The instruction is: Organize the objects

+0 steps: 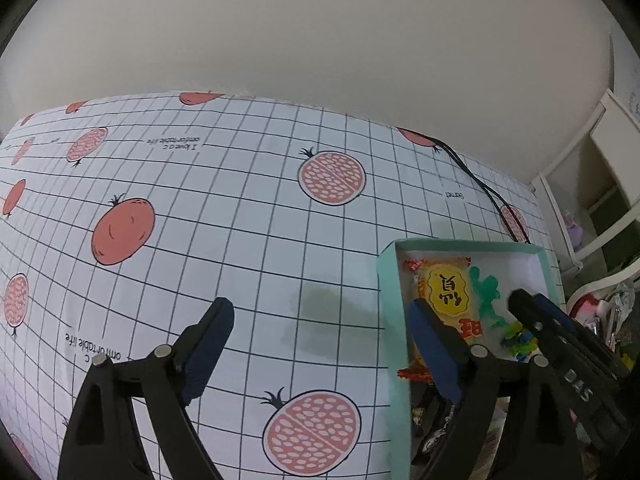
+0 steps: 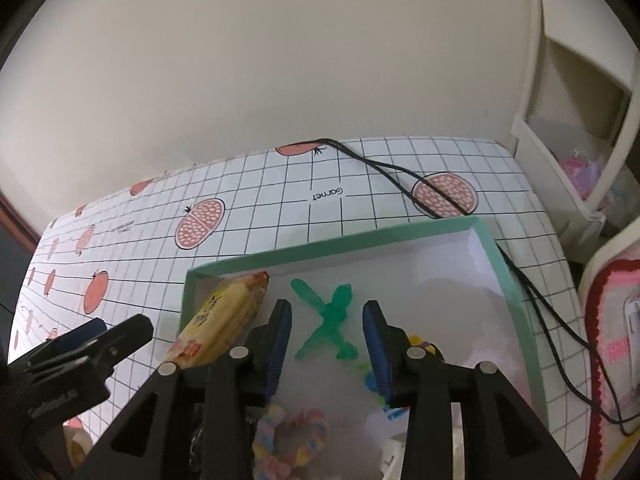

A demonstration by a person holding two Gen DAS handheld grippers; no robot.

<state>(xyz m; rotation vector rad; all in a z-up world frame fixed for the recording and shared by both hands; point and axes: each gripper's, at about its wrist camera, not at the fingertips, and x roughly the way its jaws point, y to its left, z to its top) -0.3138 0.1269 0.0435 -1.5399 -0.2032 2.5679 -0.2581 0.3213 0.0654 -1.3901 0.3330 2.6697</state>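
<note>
Now both tools gape empty; right tool (image 2: 326, 322) hovers over green toy (image 2: 330, 314) inside box (image 2: 516, 280).

Two handheld black grippers with blue finger pads, each angled steeply downward. The left gripper (image 1: 320, 344) has its jaws spread wide with nothing between the pads; its left finger (image 1: 208, 344) and right finger (image 1: 434, 350) stand far apart. The right gripper (image 2: 327, 320) has its jaws partly apart, the pads pressing on nothing. In the right wrist view, the left gripper's fingertips (image 2: 120, 330) show at the lower left, close beside the right gripper.
</note>
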